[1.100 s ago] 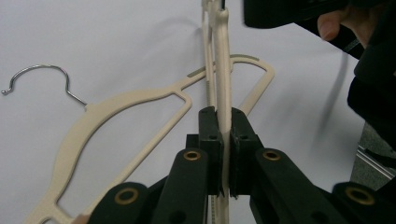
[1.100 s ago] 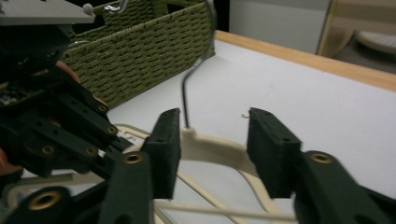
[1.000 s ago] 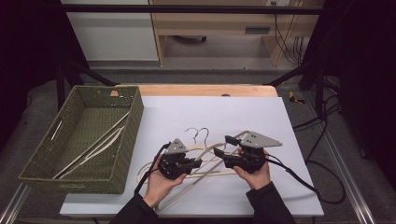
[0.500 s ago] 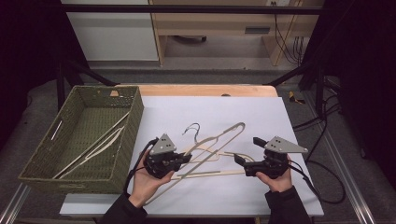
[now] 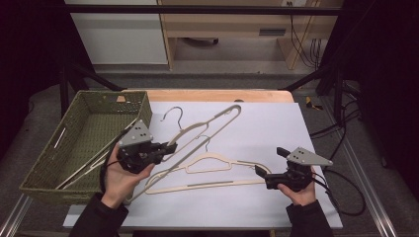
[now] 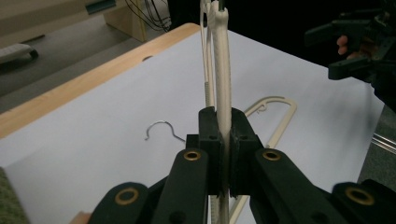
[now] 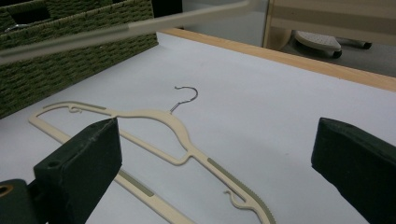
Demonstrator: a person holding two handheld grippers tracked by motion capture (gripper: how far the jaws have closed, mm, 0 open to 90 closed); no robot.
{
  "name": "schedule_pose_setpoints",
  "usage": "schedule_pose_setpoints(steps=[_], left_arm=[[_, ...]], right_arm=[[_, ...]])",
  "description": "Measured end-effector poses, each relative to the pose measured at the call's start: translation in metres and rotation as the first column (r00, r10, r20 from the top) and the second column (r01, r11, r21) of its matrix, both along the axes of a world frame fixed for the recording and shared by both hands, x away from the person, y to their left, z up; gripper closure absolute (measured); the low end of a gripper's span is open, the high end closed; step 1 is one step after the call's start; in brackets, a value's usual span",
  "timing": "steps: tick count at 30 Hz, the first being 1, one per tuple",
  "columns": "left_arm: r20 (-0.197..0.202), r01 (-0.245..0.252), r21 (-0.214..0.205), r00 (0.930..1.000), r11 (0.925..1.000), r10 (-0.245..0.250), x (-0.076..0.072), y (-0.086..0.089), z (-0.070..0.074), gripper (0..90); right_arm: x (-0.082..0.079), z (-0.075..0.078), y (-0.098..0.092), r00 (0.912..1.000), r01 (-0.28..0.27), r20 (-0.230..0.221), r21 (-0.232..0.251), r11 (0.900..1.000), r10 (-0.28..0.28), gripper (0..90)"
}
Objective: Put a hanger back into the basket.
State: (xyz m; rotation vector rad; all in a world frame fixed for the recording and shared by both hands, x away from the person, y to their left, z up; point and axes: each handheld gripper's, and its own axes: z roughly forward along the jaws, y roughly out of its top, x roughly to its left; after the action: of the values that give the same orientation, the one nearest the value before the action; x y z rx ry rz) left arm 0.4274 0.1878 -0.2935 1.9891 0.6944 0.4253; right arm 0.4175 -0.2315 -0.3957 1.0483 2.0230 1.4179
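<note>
My left gripper [image 5: 167, 147] is shut on the lower bar of a cream plastic hanger [image 5: 212, 122], held lifted and tilted above the table, its metal hook [image 5: 171, 113] toward the far side. In the left gripper view, the pads [image 6: 211, 140] pinch that bar [image 6: 223, 84] edge-on. A second cream hanger [image 5: 207, 173] lies flat on the white table top. My right gripper [image 5: 270, 162] hovers at its right end. Its jaws have just been opening, and they stand wide apart over the flat hanger [image 7: 173, 126] with nothing pressed between them.
A green woven basket [image 5: 49, 153] stands at the table's left with several cream hangers [image 5: 89, 165] lying inside. The white sheet [image 5: 267, 123] ends at a wooden strip [image 5: 217, 95] at the far edge. Cables trail off the right side.
My left gripper has lifted its hanger up and to the left, toward the basket. My right gripper has opened, drawn away to the right, and left the second hanger flat on the table.
</note>
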Motion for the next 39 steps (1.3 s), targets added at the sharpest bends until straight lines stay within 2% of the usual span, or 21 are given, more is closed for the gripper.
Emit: schedule_pose_setpoints(steps=[4,6,9,14,17,20,21,24,26,27,29,34,35,38,39], left_arm=[[0.030,-0.010,0.001,0.9995,0.9999,0.010,0.002,0.016,0.016,86.0],[0.033,-0.012,-0.001,0.9994,0.9999,0.012,0.003,0.019,0.019,86.0],[0.054,-0.031,0.024,0.9981,0.9992,0.030,0.007,0.034,0.029,86.0],[0.069,-0.062,0.050,0.9959,0.9968,0.059,0.016,0.051,0.033,86.0],[0.074,-0.071,0.050,0.9950,0.9962,0.067,0.020,0.059,0.034,86.0],[0.080,-0.100,0.043,0.9922,0.9941,0.096,0.025,0.076,0.034,86.0],[0.080,-0.100,0.043,0.9922,0.9941,0.096,0.025,0.076,0.034,86.0],[0.093,-0.118,0.053,0.9892,0.9915,0.113,0.030,0.088,0.035,86.0],[0.091,-0.143,0.079,0.9865,0.9865,0.136,0.035,0.101,0.035,86.0],[0.091,-0.143,0.079,0.9865,0.9865,0.136,0.035,0.101,0.035,86.0],[0.094,-0.172,0.096,0.9821,0.9803,0.164,0.040,0.116,0.034,86.0],[0.099,-0.210,0.093,0.9747,0.9734,0.200,0.045,0.141,0.030,86.0],[0.099,-0.210,0.093,0.9747,0.9734,0.200,0.045,0.141,0.030,86.0],[0.103,-0.241,0.126,0.9680,0.9623,0.229,0.047,0.158,0.026,86.0],[0.095,-0.251,0.122,0.9661,0.9603,0.240,0.048,0.162,0.024,86.0]], right_arm=[[0.000,0.000,-0.002,1.0000,0.005,0.001,-0.001,1.0000,-0.005,2.5],[0.000,0.000,-0.002,1.0000,0.004,0.000,-0.002,1.0000,-0.004,2.4],[0.000,0.000,-0.002,1.0000,0.008,0.001,0.000,1.0000,-0.008,2.4],[0.000,0.001,-0.003,1.0000,0.004,0.007,0.003,1.0000,-0.004,2.1],[-0.001,0.001,-0.003,1.0000,0.007,0.007,0.006,1.0000,-0.007,2.1],[0.000,0.001,-0.004,1.0000,0.005,0.005,0.001,1.0000,-0.005,2.1],[0.000,0.001,-0.004,1.0000,0.005,0.005,0.001,1.0000,-0.005,2.1],[0.000,0.001,-0.003,1.0000,0.000,0.003,-0.002,1.0000,0.000,2.1],[0.000,0.001,-0.003,1.0000,0.003,0.001,-0.001,1.0000,-0.003,2.1],[0.000,0.001,-0.003,1.0000,0.004,0.002,-0.001,1.0000,-0.004,2.1],[0.000,0.001,-0.003,1.0000,0.005,0.005,0.001,1.0000,-0.005,2.1],[0.001,0.000,-0.003,1.0000,-0.001,-0.001,-0.007,1.0000,0.001,2.0],[0.001,0.000,-0.003,1.0000,-0.001,-0.001,-0.007,1.0000,0.001,2.0],[0.001,0.000,-0.002,1.0000,0.004,-0.002,-0.006,1.0000,-0.004,2.0],[0.001,0.000,-0.003,1.0000,0.000,-0.001,-0.009,1.0000,0.000,2.0]])
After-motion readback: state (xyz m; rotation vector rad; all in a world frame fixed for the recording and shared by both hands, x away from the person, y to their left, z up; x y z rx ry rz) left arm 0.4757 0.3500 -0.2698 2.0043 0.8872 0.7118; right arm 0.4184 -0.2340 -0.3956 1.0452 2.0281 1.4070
